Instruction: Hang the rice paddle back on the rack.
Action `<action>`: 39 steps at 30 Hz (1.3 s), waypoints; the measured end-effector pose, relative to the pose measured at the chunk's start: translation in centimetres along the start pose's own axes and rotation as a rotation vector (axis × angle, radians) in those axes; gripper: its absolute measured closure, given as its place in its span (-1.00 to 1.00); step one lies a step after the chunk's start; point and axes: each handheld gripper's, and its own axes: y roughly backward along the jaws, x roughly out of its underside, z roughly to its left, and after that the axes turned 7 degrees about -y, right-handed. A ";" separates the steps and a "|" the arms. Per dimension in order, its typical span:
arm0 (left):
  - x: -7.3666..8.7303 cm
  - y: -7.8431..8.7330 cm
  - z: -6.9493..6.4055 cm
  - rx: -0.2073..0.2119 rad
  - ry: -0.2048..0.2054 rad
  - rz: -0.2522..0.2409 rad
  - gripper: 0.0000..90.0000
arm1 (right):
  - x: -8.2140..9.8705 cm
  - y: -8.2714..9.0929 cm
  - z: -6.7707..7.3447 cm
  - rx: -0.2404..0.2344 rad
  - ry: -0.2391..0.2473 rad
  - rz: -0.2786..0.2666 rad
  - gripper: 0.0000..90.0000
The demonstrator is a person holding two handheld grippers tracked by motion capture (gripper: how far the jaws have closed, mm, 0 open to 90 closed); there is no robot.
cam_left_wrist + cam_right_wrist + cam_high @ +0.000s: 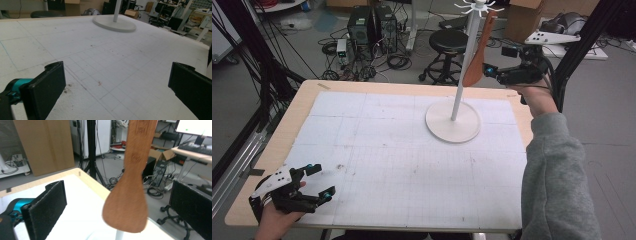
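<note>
**wide open mat, one tall obstacle at the far right**

most of the table (pixel 272 145) is bare white gridded mat (pixel 402 160), free from the near edge up to the far edge, with nothing lying on it across the left and middle. the one obstacle is the white stand (pixel 453 120): its round base sits on the far right part of the mat and its pole rises straight up. a wooden spatula (pixel 477 55) hangs beside the pole, broad end down, well above the base. the right gripper (pixel 493 71) sits just beside that blade, jaws apart, blade between them with room either side. the left gripper (pixel 323 181) rests at the near left corner, jaws apart, clear mat ahead.
</note>
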 end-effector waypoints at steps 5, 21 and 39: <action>-0.1 0.0 0.0 0.002 0.004 -0.012 -0.96 | 1.5 1.3 0.4 -0.004 -0.002 -0.039 -1.00; -0.3 -0.7 0.1 0.011 -0.007 -0.010 -0.96 | 7.2 3.0 1.2 -0.033 -0.020 -0.016 -1.00; -0.6 -0.9 0.0 0.013 -0.011 -0.024 -0.96 | 15.3 2.9 4.0 -0.141 -0.022 0.023 -1.00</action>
